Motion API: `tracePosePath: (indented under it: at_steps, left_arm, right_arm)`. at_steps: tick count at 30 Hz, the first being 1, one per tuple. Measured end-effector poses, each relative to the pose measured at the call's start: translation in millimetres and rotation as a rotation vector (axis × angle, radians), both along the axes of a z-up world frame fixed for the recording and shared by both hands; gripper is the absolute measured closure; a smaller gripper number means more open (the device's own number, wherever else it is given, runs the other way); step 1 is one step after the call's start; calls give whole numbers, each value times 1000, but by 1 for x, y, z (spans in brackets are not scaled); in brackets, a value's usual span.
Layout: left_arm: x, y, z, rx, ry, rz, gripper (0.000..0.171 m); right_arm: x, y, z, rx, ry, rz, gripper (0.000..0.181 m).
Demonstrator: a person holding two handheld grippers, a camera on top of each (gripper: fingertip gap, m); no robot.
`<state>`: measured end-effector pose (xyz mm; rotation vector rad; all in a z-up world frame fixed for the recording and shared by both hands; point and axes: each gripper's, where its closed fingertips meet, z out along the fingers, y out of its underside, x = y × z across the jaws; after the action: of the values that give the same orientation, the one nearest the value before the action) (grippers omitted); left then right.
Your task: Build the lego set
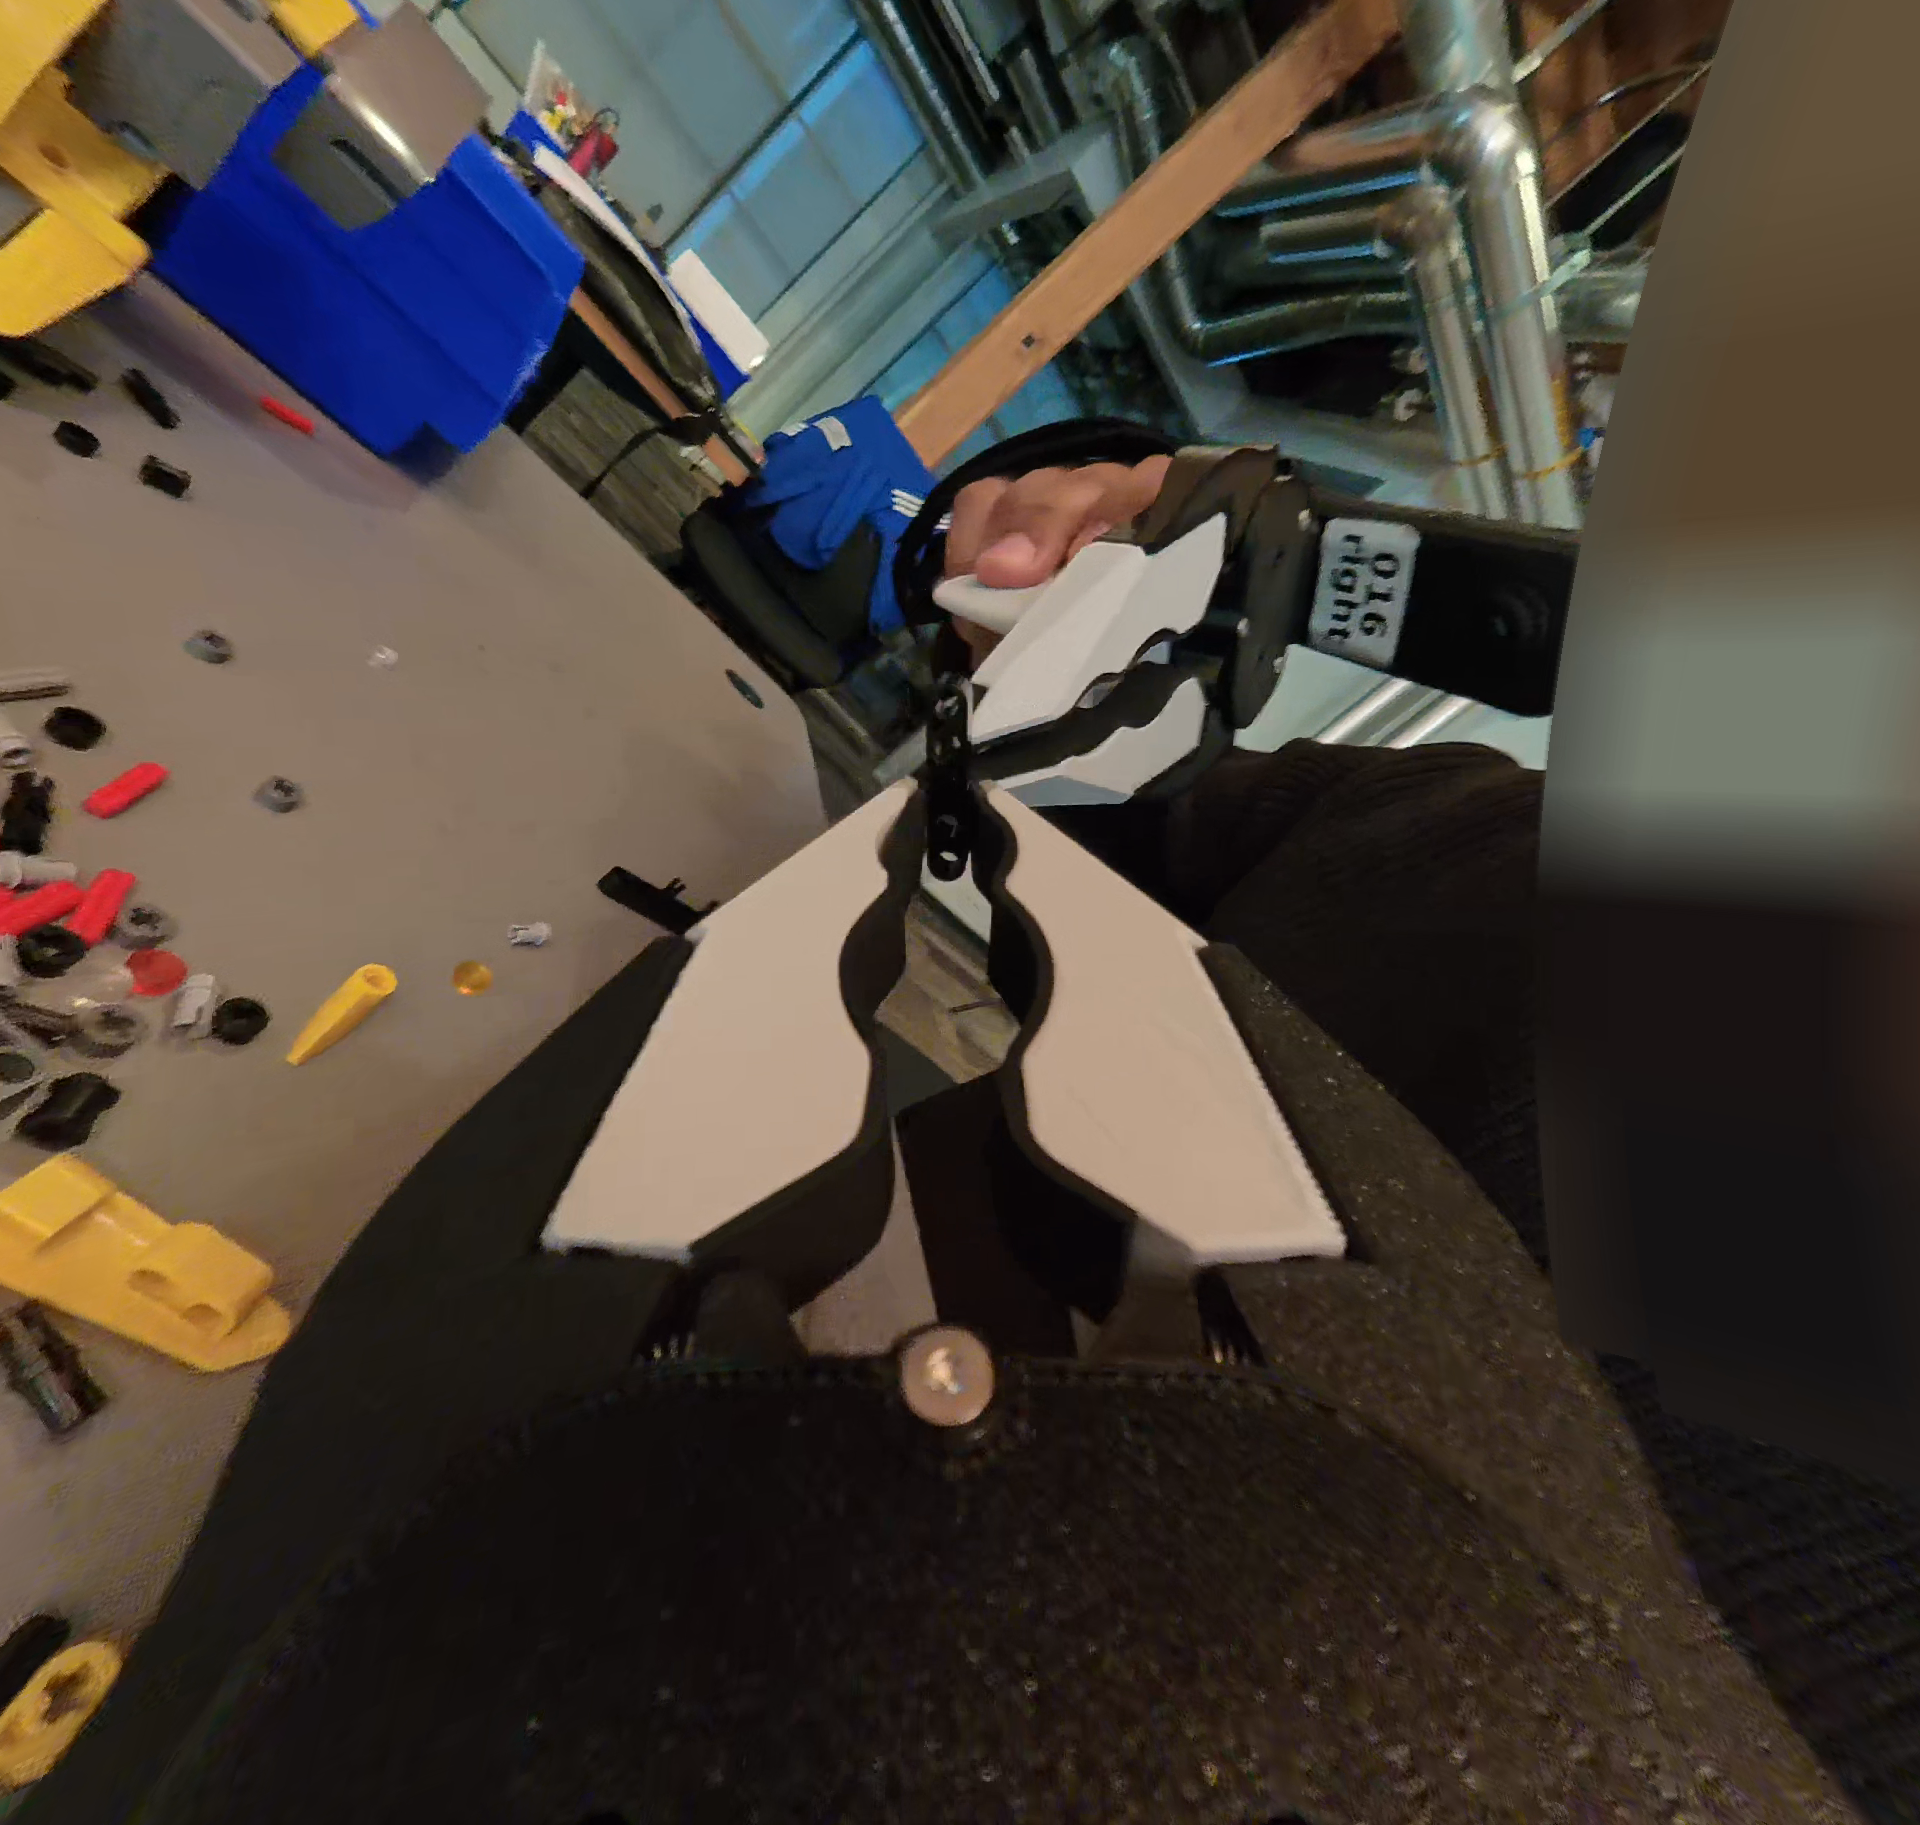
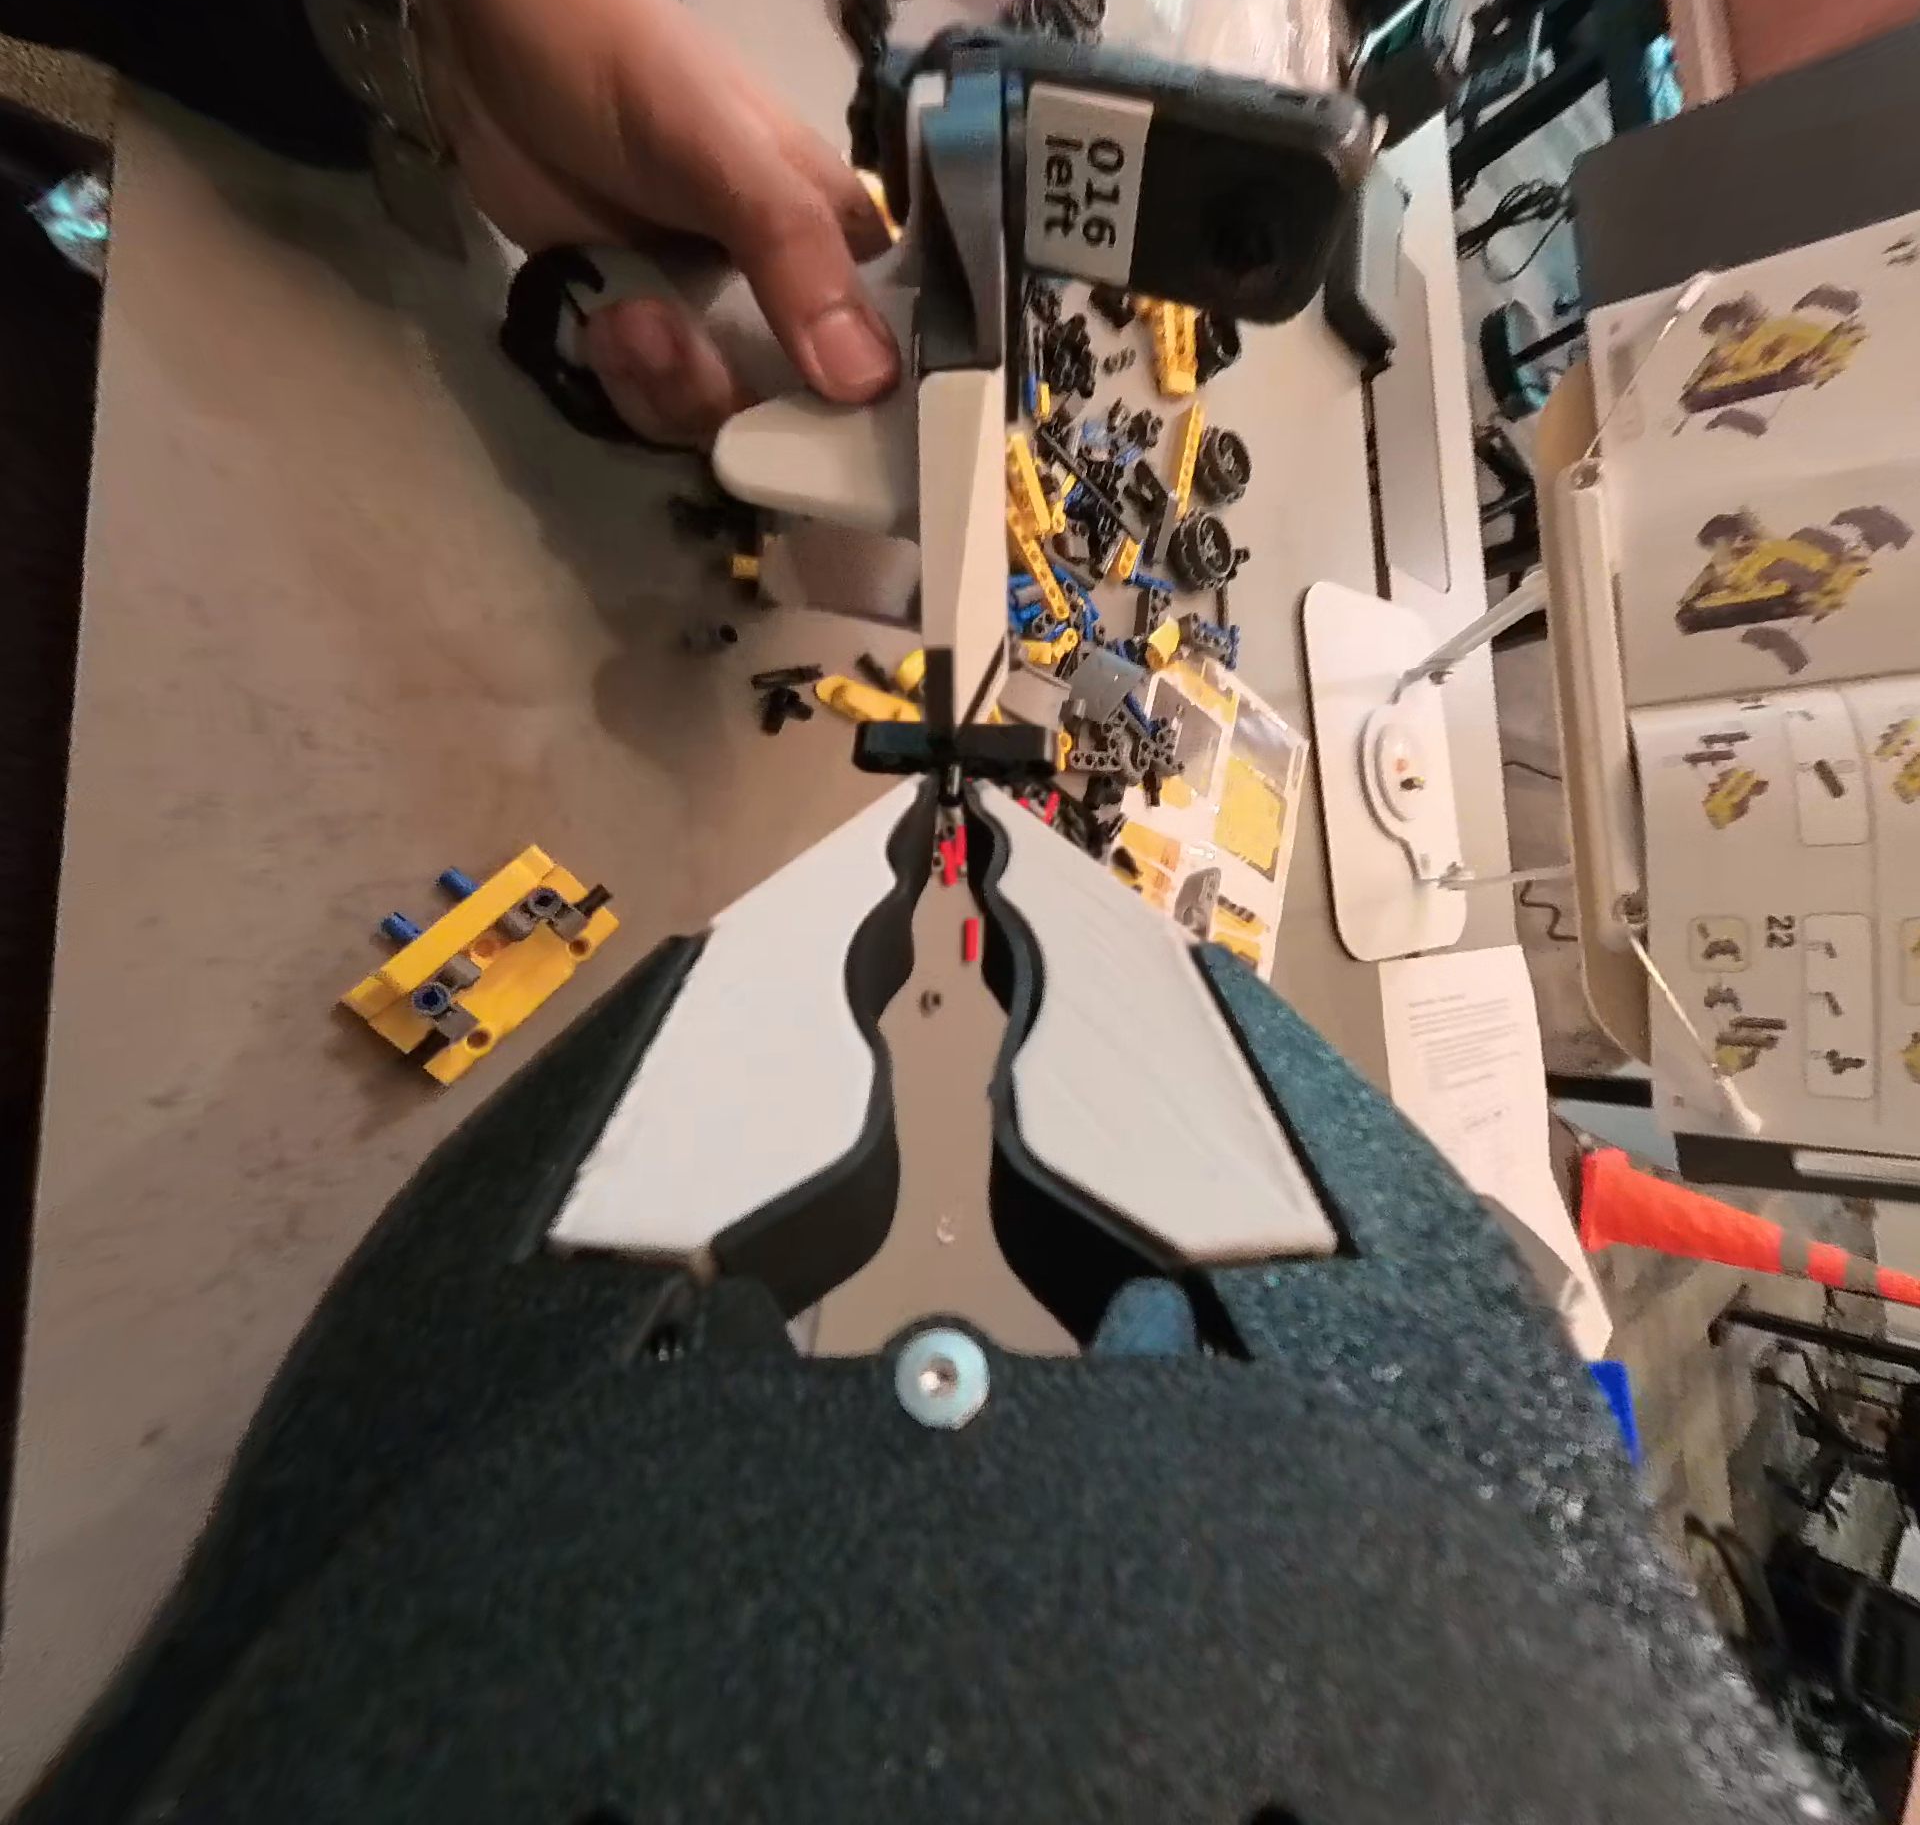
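Note:
My left gripper (image 1: 948,819) is shut on a black beam with holes (image 1: 948,788) and holds it upright in the air past the table edge. My right gripper (image 2: 948,801) is shut on a small black pin (image 2: 948,786) whose tip meets the same beam (image 2: 951,742), which lies crosswise in the right wrist view. In the left wrist view the right gripper (image 1: 977,736) comes in from the upper right and touches the beam's upper part. In the right wrist view the left gripper (image 2: 951,674) reaches down from above. A hand (image 2: 665,134) grips each handle.
A grey table (image 2: 312,632) carries a pile of yellow, black and blue parts (image 2: 1122,487), a small yellow assembly (image 2: 478,960) and a leaflet (image 2: 1216,799). An instruction booklet on a stand (image 2: 1766,632) is at the right. Blue bins (image 1: 364,269) and red pins (image 1: 125,788) lie left. Less than 4 cm separates the two grippers' tips.

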<state>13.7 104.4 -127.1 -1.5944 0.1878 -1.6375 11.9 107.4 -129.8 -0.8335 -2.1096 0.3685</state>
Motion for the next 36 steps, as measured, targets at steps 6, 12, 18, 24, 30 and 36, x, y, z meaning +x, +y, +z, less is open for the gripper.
tracePosePath:
  at_steps: [6,12,18,24,30,36]
  left_arm:
    - [1,-7,11,28,-72,-54,168]
    - [-1,-14,22,37,-176,-115,169]
    - [-1,-16,24,34,-202,-136,169]
    - [4,-7,12,12,-95,-73,134]
    - [13,-1,-6,42,120,-13,118]
    - [16,-5,-2,48,87,-48,117]
  right_arm:
    - [1,-8,11,-30,82,57,176]
    - [1,-15,21,-79,148,91,175]
    - [-1,-20,28,-81,188,123,178]
    - [7,-7,29,-151,132,58,178]
    - [79,35,-44,-257,-460,-139,178]
    - [125,50,-97,-203,-813,-183,178]
